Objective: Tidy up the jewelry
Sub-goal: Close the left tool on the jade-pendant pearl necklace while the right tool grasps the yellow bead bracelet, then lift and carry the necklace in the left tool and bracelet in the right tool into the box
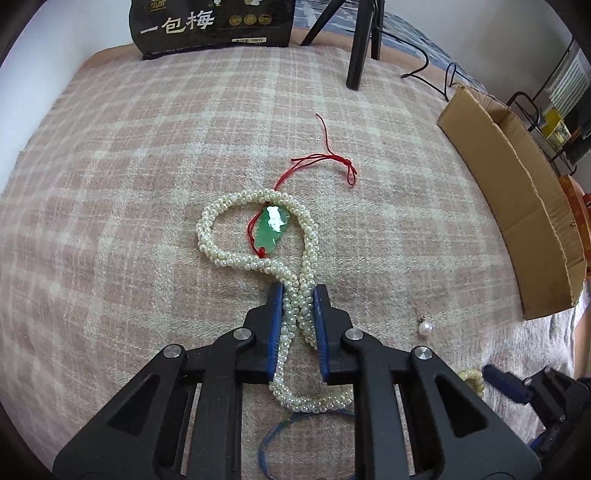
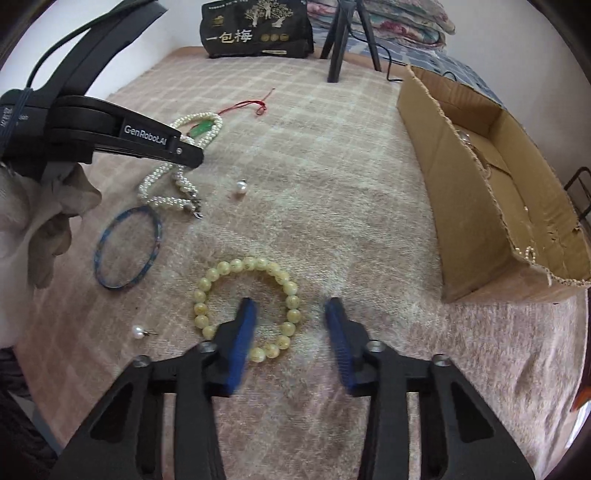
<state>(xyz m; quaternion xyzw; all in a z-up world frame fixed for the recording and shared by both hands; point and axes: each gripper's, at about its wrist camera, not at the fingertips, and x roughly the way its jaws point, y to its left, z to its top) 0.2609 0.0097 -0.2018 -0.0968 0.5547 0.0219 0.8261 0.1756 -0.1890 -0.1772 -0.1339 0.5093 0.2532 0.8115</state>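
Note:
A thick white pearl necklace point(image 1: 236, 254) lies looped on the plaid blanket. My left gripper point(image 1: 298, 295) is shut on its two crossing strands; it also shows in the right wrist view point(image 2: 190, 149). A green jade pendant point(image 1: 272, 228) on a red cord point(image 1: 325, 160) lies on the necklace loop. My right gripper point(image 2: 290, 308) is open over a yellow bead bracelet point(image 2: 245, 306), its left finger point(image 2: 242, 332) inside the ring. A blue bangle point(image 2: 127, 247) and two loose pearl earrings point(image 2: 241, 186) point(image 2: 138, 331) lie nearby.
An open cardboard box point(image 2: 436, 155) lies at the right with some pearls inside near its torn corner point(image 2: 529, 254). A black snack bag point(image 2: 255, 31) and black tripod legs point(image 2: 338, 48) stand at the far edge. A gloved hand point(image 2: 40, 236) holds the left gripper.

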